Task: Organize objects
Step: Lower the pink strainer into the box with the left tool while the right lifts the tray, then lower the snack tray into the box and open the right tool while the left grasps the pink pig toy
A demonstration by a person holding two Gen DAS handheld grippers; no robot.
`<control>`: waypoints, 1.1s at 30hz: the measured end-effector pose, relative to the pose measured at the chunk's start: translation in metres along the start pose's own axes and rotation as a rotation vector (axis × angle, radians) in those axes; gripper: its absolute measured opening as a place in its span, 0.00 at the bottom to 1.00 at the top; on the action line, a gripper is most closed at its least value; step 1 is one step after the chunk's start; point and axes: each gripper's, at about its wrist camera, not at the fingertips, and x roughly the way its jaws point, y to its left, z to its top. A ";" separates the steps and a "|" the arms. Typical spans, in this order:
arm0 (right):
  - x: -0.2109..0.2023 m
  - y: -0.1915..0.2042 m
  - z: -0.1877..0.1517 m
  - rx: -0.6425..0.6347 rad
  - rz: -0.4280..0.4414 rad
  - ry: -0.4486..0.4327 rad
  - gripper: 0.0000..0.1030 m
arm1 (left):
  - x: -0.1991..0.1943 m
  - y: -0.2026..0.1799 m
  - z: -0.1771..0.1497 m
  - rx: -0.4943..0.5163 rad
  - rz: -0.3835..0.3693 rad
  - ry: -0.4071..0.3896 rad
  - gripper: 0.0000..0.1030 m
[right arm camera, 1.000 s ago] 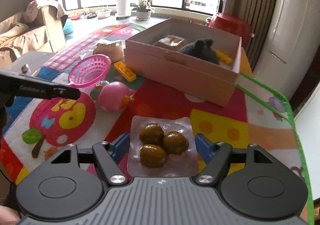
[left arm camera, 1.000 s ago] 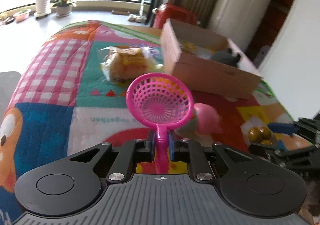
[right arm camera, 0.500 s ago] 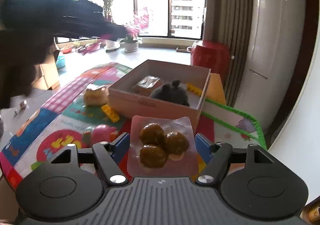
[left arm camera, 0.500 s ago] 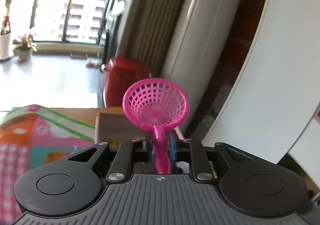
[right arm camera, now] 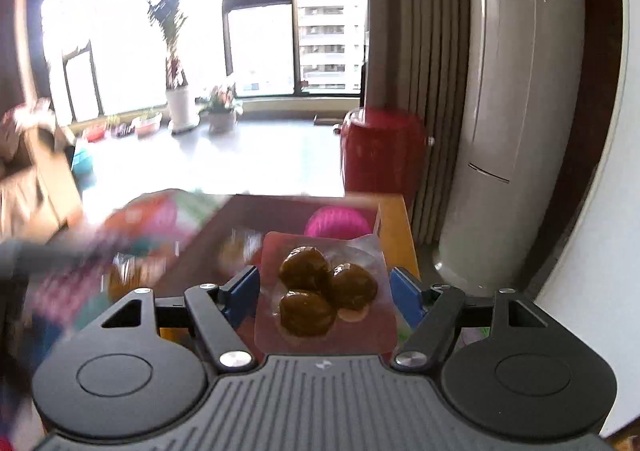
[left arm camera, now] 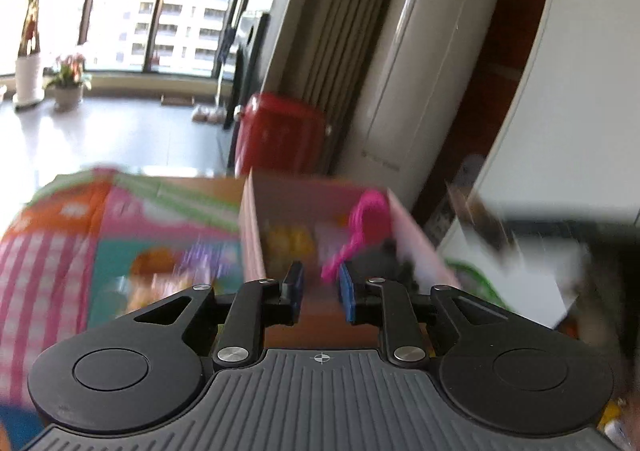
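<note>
The left gripper (left arm camera: 320,287) has just been opening; its jaws stand slightly apart, and the pink strainer (left arm camera: 362,229) is out of their grip, blurred, over the box (left arm camera: 252,235) on the desk (right arm camera: 394,219). The right gripper (right arm camera: 324,291) holds the clear pack of brown balls (right arm camera: 326,291) between its jaws, raised before the box.

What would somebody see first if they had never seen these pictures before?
Probably the bright pink strainer, tipping into the cardboard box just past the left hand-held gripper, whose fingers have just been opening and no longer pinch it. Next, the clear packet of three brown balls squeezed in the right hand-held gripper near the camera. Behind the box stands a big red bin on the floor.
</note>
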 end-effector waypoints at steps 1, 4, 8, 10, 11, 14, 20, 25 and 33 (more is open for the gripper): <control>0.013 0.002 0.010 0.000 0.003 0.005 0.72 | -0.005 0.003 -0.008 0.004 -0.002 0.020 0.21; 0.050 0.015 0.024 -0.023 -0.063 0.040 0.81 | -0.019 0.004 -0.031 0.069 0.021 0.069 0.21; 0.062 0.027 0.018 -0.038 -0.047 0.073 0.81 | -0.031 0.006 -0.056 0.171 0.042 0.129 0.21; 0.061 0.031 0.013 -0.043 -0.044 0.078 0.82 | -0.030 0.006 -0.060 0.197 0.034 0.144 0.21; 0.060 0.033 0.010 -0.050 -0.043 0.081 0.82 | -0.029 0.006 -0.062 0.202 0.028 0.147 0.21; 0.050 0.034 -0.001 -0.072 -0.054 0.088 0.82 | -0.023 0.003 -0.067 0.226 0.013 0.154 0.21; 0.018 0.024 -0.030 -0.113 -0.076 0.061 0.87 | -0.028 -0.012 -0.070 0.315 -0.024 0.136 0.22; 0.005 0.020 -0.055 -0.133 -0.061 0.093 0.88 | -0.003 -0.021 -0.067 0.362 -0.031 0.186 0.22; 0.002 0.020 -0.083 -0.141 -0.010 0.159 1.00 | 0.013 -0.036 -0.067 0.431 -0.028 0.222 0.25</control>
